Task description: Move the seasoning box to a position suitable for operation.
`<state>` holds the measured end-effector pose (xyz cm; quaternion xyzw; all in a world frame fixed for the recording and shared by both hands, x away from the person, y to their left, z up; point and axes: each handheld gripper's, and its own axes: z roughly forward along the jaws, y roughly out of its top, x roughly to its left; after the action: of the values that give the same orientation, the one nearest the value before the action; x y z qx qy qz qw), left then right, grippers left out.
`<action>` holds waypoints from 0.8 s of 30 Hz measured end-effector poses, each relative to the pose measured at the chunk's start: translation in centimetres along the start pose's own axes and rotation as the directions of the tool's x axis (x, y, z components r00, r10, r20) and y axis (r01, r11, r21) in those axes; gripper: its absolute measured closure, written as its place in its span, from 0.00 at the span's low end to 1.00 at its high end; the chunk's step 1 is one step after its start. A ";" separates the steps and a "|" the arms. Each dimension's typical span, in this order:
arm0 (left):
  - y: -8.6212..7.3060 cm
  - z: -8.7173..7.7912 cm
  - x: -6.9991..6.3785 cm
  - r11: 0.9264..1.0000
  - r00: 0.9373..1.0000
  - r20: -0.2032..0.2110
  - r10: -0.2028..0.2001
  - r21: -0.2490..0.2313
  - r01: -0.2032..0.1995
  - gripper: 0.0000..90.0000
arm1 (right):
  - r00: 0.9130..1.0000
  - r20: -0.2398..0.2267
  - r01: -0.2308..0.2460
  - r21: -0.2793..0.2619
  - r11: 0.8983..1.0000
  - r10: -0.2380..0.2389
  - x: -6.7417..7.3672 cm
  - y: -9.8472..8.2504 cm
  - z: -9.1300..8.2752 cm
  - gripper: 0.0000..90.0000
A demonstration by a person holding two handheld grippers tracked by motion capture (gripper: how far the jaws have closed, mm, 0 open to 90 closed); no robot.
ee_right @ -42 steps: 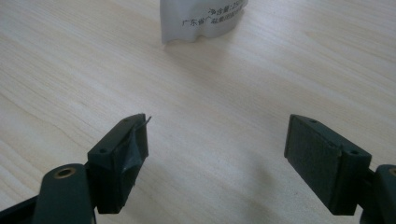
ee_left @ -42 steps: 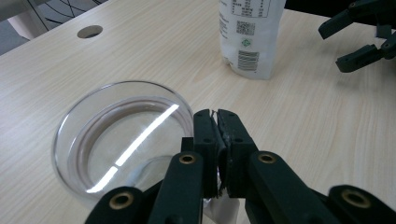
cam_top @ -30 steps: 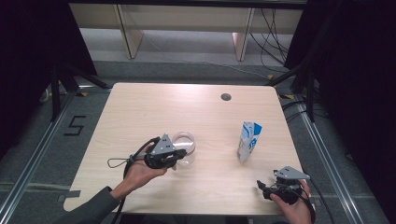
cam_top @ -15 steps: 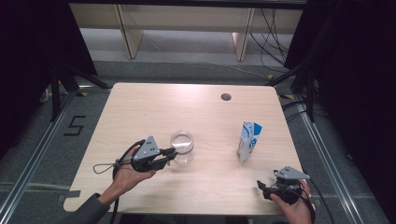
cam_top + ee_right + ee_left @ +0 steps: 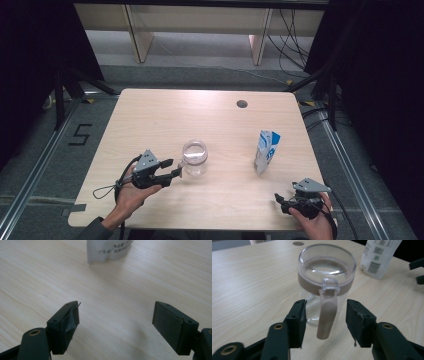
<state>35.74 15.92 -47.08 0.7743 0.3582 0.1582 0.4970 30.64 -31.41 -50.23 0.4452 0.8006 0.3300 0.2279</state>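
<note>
My left gripper: matte black jaws just been opening, spread either side of glass mug's curved handle, not pressing it. Clear round mug upright mid-table, pale woodgrain. Right gripper jaws wide, empty; white carton beyond.

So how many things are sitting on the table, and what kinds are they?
Glass mugs: 1, the mug with the handle.
Cartons: 1, the white and blue carton.
Total: 2.
</note>
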 end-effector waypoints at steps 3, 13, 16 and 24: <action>-0.1 0.3 0.1 1.000 1.000 -0.013 -0.007 0.009 0.008 0.52 | 1.000 -0.002 -0.002 -0.004 1.000 0.002 0.0 0.0 0.1 0.25; -0.6 2.2 -0.5 0.999 0.999 -0.046 -0.028 0.034 0.030 0.49 | 1.000 0.000 0.002 -0.001 1.000 -0.002 0.0 0.0 0.0 0.25; -0.5 2.6 -0.7 1.000 0.999 -0.043 -0.005 0.026 0.006 0.53 | 1.000 -0.004 0.001 0.001 1.000 -0.001 0.0 0.0 0.0 0.25; -0.4 2.7 -0.9 0.999 0.998 -0.054 0.038 0.007 -0.037 0.75 | 1.000 -0.005 0.001 0.002 1.000 -0.001 0.0 0.0 0.1 0.25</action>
<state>36.62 13.58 -48.56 0.7779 0.3574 0.1872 0.4818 30.67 -31.40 -50.28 0.4441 0.8017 0.3302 0.2258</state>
